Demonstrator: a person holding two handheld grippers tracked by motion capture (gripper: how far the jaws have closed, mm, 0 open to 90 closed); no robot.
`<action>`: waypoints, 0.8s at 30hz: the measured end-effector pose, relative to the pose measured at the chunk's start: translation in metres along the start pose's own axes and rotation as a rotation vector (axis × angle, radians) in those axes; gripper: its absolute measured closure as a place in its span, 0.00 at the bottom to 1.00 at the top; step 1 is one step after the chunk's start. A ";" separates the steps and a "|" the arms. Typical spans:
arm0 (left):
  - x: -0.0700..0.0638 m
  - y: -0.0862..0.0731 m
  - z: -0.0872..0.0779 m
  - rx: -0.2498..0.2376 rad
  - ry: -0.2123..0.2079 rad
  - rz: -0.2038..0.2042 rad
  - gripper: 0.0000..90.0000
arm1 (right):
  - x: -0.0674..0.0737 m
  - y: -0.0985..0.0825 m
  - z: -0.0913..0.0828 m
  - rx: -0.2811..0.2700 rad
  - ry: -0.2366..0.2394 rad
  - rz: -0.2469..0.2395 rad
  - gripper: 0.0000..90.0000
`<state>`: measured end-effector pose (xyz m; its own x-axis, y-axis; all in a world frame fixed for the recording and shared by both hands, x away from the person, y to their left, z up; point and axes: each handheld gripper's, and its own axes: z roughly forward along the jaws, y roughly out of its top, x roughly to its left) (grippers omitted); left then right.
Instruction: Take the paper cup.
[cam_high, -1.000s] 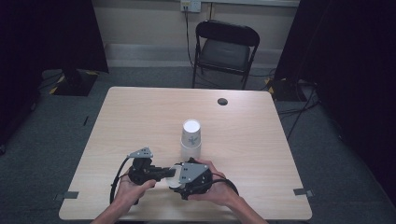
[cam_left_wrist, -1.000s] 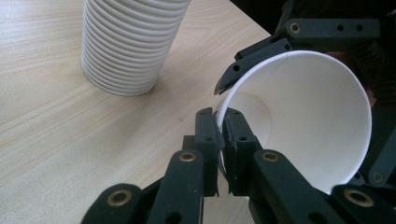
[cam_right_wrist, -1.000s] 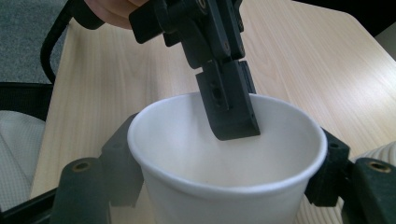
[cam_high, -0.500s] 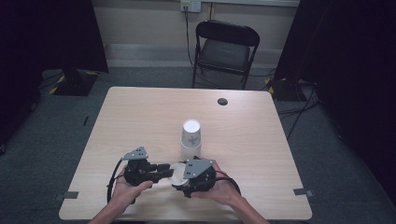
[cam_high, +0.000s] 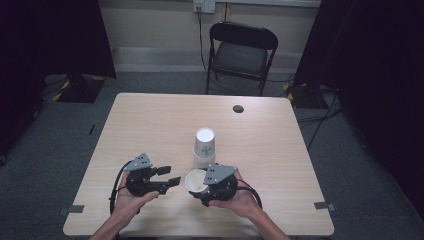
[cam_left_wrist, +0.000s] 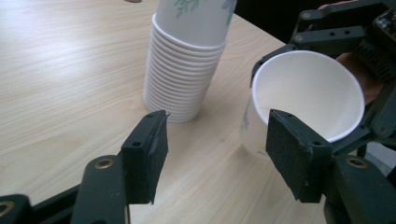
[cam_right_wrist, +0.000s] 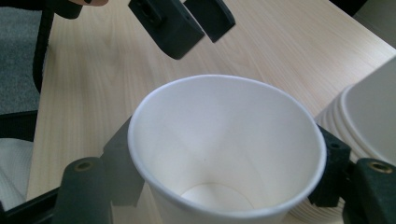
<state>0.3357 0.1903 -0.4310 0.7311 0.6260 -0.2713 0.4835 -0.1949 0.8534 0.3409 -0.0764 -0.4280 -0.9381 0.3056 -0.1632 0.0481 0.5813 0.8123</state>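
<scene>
Your right hand-held gripper (cam_high: 200, 184) is clenched on a single white paper cup (cam_right_wrist: 224, 154), one jaw on each side of its wall just below the rim. The cup is tilted, its mouth opening toward your left hand-held gripper (cam_left_wrist: 212, 156), so its long axis runs roughly from one tool to the other.

Your left hand-held gripper is released, jaws spread and grasping nothing. From it, the held cup lies just ahead and toward its right jaw, near but apart. It is the free tool nearest the cup, so any hand-over, in my judgement, turns on closing that short gap along the cup's axis.

The stack of nested cups (cam_high: 204, 147) stands upside down on the desk (cam_high: 150, 125), just beyond both tools. It carries a green leaf print; no writing is legible.
</scene>
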 end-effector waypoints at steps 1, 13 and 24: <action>0.000 0.000 -0.001 -0.002 0.012 0.001 0.40 | -0.001 -0.001 -0.001 -0.001 -0.007 0.010 0.32; -0.004 -0.005 0.001 0.024 0.112 0.065 0.29 | -0.014 -0.009 -0.019 -0.030 -0.054 0.118 0.33; 0.003 -0.010 -0.002 0.037 0.134 0.078 0.24 | -0.029 -0.022 -0.036 -0.041 -0.106 0.201 0.33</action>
<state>0.3320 0.1951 -0.4393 0.6974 0.7026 -0.1410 0.4472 -0.2731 0.8517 0.3543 -0.1249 -0.4208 -0.8696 0.4910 -0.0522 0.2143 0.4705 0.8560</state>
